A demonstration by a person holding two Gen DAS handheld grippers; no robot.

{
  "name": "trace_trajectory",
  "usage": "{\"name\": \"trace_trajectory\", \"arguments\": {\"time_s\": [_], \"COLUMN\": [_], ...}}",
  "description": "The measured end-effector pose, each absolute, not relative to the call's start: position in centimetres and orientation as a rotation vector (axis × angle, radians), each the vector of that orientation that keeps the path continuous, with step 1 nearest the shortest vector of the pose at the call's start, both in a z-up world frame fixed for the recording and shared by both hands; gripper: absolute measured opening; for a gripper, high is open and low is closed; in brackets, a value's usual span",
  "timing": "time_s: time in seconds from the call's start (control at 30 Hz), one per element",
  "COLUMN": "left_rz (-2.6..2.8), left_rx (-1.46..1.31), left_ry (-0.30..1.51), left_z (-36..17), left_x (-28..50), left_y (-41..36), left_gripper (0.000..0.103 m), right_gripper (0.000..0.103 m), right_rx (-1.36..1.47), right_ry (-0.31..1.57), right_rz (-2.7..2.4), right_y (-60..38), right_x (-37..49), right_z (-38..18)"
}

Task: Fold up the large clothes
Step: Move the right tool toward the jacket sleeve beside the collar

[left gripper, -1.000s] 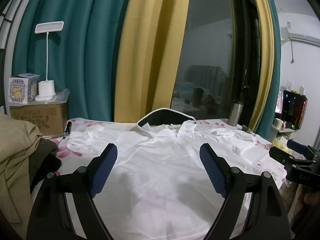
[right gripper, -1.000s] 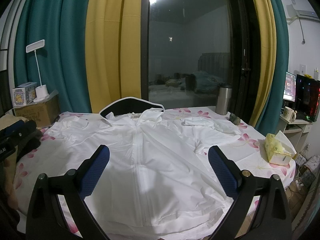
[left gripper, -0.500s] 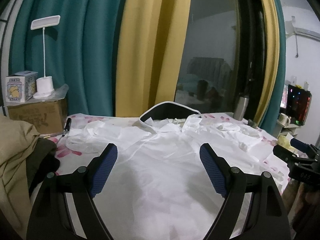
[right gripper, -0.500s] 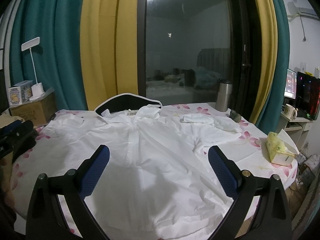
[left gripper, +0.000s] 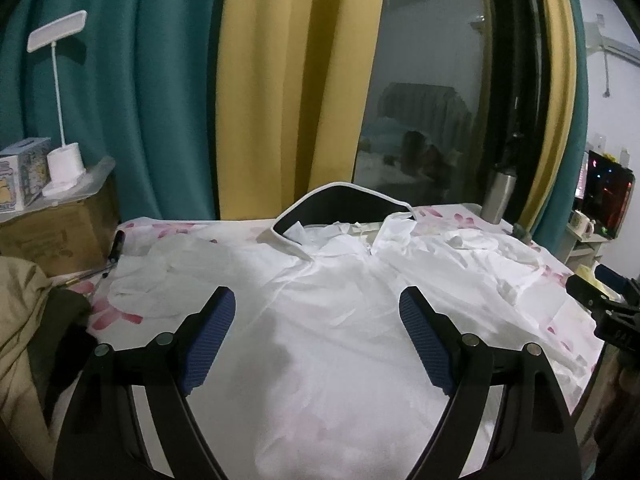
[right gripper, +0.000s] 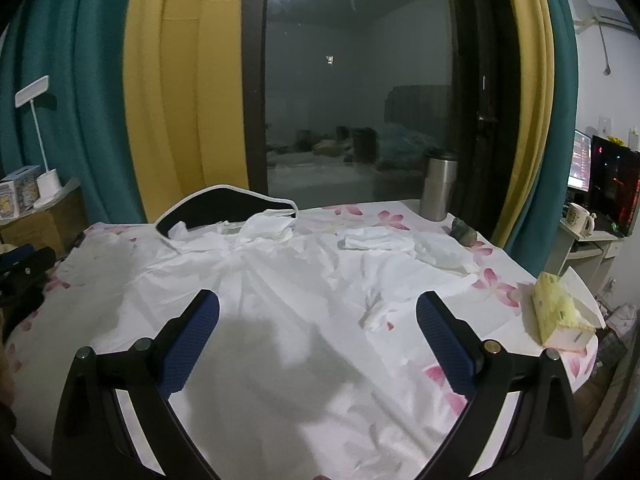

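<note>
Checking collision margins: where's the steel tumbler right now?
In the right wrist view, the tall stainless steel tumbler stands upright at the far right of the floral-cloth table, against the dark window frame, beyond the spread white jacket.

No text can be read: the print on the brown cardboard box (left gripper: pixel 52 236) and the small illustrated carton (left gripper: pixel 20 184) is too blurred.
</note>
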State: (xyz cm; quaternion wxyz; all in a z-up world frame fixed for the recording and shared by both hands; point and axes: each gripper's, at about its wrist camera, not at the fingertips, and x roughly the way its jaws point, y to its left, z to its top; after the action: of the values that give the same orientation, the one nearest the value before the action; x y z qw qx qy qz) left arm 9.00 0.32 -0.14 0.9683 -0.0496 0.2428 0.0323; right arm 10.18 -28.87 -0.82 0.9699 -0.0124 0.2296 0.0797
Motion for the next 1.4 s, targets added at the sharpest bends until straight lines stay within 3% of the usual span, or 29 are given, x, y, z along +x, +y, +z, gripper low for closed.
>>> {"name": "trace_trajectory", "arguments": {"time_s": [0.5,1.0,1.13,1.4], "left_rz": [0.108,0.144,0.161,0.179], "left_rx": [-0.095,-0.101,-0.115,-0.129], "left_ry": [0.598,0.710,0.733,0.783], "left_z": [-1.5,-4.8,-5.9,-8.1], "left_x": [17.1,24.1,25.3,27.5], "left_y": [-0.8,0.7,1.4,2.5], "left_gripper": [0.087,0.087,0.087,0.087], "right_gripper": [0.098,0.085,0.077,0.077], "right_rx": [-0.112,-0.262,-0.308,-0.392], "right_ry": [0.551,0.655,0.709,0.740], "right_rz": [0.198,0.206,0.211,0.229], "right_y": [-30.8,-31.7,-31.5,-31.3], "right_x": [19.2,29.5,32.3,36.4], "right_z": [-2.5,-5.2,-7.0,-8.9]}}
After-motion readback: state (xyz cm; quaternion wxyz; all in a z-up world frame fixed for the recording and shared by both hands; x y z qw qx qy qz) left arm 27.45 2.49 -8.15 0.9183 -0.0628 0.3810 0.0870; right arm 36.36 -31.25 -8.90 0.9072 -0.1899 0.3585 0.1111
